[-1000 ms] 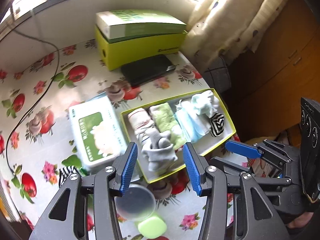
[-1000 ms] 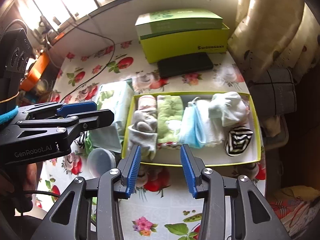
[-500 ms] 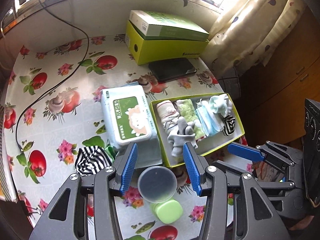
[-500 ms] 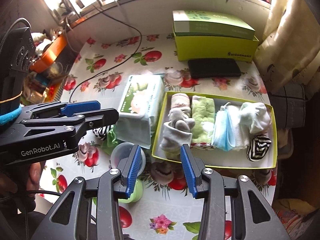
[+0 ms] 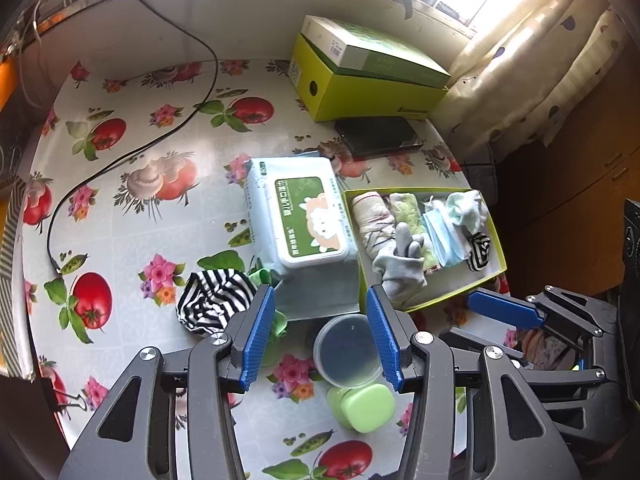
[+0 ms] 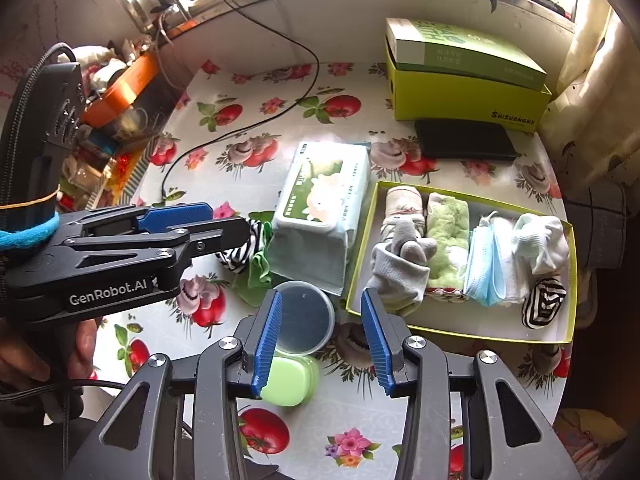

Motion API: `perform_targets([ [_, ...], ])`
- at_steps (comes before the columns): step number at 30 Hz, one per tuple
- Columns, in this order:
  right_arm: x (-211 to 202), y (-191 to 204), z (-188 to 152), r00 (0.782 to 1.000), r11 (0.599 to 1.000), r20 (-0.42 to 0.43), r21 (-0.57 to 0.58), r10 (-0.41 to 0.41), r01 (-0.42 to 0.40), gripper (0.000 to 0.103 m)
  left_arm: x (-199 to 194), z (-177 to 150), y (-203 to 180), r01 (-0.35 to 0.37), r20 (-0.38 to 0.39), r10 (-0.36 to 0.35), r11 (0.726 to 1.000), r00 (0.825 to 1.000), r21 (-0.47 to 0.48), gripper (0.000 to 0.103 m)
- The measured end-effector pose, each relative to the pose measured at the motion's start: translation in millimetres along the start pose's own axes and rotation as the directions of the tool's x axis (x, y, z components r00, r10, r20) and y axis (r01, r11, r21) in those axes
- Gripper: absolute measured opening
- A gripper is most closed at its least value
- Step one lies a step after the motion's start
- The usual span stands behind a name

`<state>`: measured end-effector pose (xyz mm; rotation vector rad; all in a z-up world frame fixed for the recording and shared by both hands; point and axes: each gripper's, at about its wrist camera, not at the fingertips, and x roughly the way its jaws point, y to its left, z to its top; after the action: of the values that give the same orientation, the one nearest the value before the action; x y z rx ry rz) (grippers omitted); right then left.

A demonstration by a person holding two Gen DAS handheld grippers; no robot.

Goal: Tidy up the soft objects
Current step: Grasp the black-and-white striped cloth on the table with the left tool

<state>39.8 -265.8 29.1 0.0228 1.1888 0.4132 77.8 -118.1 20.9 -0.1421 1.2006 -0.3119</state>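
wipes pack point(image 5: 298, 220) crowds tray point(image 5: 494, 236), bare tablecloth point(image 5: 132, 216) left

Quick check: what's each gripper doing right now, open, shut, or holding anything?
Left gripper: open, holding nothing, above the table.
Right gripper: open, holding nothing.

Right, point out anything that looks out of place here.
The grey glove slumps over the tray's near edge instead of lying flat like the folded cloths. A striped sock lies loose on the table, outside the tray.

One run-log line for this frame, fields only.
left gripper: open, empty | right gripper: open, empty | tray: grey glove, green towel, masks, socks inside | striped sock: on table, outside tray
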Motion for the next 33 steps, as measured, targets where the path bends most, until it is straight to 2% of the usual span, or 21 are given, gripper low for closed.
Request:
perform_targets([
  [12,7,13,3,0.999,0.999,-0.022,-0.029,0.025,-0.026,0.04,1,-8,24,-0.018,-0.006,0.017,0.998,1.0,-0.055,0.049],
  [20,12,20,5,0.999,0.998,-0.034,-0.038,0.04,-0.041,0.04,7,-20,62,-0.043,-0.036,0.039,0.99,0.999,-0.137,0.049],
  [33,23,22,6,0.997,0.998,-0.065,-0.044,0.048,-0.051,0.04,52,-27,90,-0.065,-0.104,0.047,0.98,0.993,-0.186,0.049],
])
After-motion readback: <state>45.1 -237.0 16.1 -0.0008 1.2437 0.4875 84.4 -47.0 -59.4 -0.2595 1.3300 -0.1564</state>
